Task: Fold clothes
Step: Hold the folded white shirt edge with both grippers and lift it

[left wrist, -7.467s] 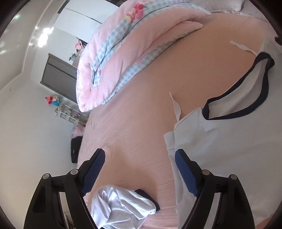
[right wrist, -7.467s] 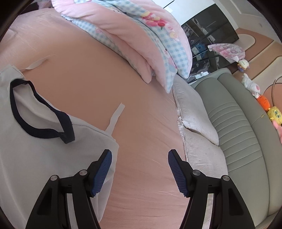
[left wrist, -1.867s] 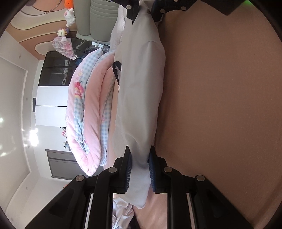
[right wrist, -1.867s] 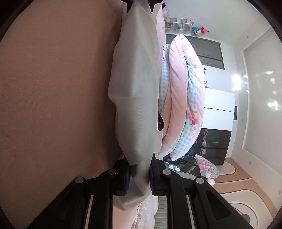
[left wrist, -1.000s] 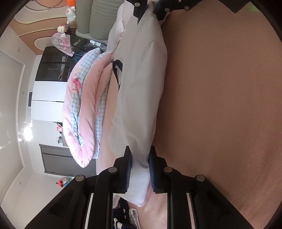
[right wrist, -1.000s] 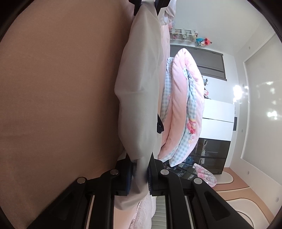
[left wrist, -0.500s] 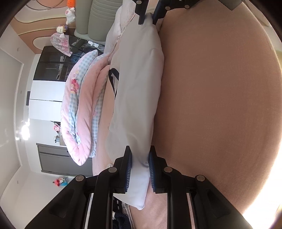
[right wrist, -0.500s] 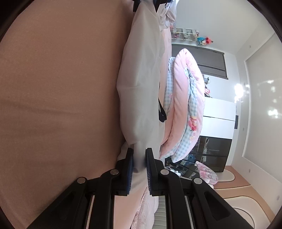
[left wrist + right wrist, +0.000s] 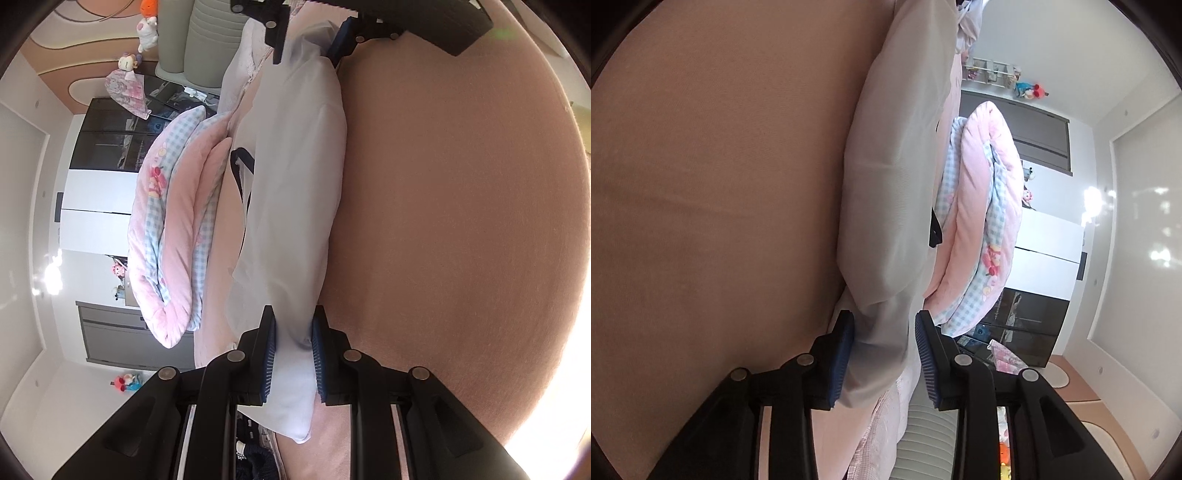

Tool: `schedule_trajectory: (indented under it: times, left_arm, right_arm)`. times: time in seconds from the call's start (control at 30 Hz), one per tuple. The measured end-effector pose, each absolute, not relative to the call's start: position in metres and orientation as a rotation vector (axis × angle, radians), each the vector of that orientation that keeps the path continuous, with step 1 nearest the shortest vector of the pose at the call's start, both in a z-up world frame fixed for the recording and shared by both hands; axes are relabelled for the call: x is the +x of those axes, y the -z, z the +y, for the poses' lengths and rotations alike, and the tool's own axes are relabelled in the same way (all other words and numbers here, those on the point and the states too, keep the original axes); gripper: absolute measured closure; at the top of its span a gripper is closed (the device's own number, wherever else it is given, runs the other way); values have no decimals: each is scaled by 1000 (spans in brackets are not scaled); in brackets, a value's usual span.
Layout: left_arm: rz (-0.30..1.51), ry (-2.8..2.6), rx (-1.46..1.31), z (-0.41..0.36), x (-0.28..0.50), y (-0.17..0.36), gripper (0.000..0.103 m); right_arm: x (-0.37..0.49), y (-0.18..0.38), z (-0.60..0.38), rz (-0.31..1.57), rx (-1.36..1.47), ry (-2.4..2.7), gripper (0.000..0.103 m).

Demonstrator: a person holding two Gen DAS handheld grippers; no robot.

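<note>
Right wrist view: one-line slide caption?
Right gripper jaws opening around the folded pale garment lying on the pink bed sheet, rolled pink quilt beyond.

Bare bedsheet [image 9: 461,221] lies open; rolled quilt [image 9: 166,229] crowds the other side.

Pink bed [image 9: 461,221], folded pink gingham quilt [image 9: 166,229], dark glass cabinet [image 9: 110,140], white walls [image 9: 1137,206]
</note>
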State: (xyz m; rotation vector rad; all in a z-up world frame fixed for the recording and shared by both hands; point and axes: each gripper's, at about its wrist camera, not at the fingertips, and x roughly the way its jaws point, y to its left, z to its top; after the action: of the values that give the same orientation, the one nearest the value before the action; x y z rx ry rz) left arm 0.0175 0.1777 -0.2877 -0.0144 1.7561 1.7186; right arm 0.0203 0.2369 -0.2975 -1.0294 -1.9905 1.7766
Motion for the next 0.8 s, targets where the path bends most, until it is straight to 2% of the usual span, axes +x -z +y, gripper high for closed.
schedule_trajectory:
  times: [0.27, 0.3, 0.33, 0.37, 0.67, 0.8]
  left_arm:
    - [1773, -1706, -15, 177, 20, 294, 87]
    - [1776, -1703, -14, 177, 20, 294, 87]
    - [1781, -1697, -11, 177, 21, 296, 87]
    - [1787, -1689, -5, 177, 22, 297, 87]
    - [1797, -1720, 43, 175, 21, 300, 87]
    - [1783, -1743, 38, 172, 21, 295, 87]
  right_arm:
    - [11, 308, 239, -2046, -1075, -1749, 59]
    - [13, 311, 238, -2062, -1094, -1743, 65]
    - [16, 314, 237, -2078, -1113, -1738, 82]
    - [17, 319, 237, -2078, -1146, -1741, 87]
    - [28, 313, 236, -2101, -1183, -1805, 92]
    - [40, 304, 233, -2036, -1130, -1892, 93]
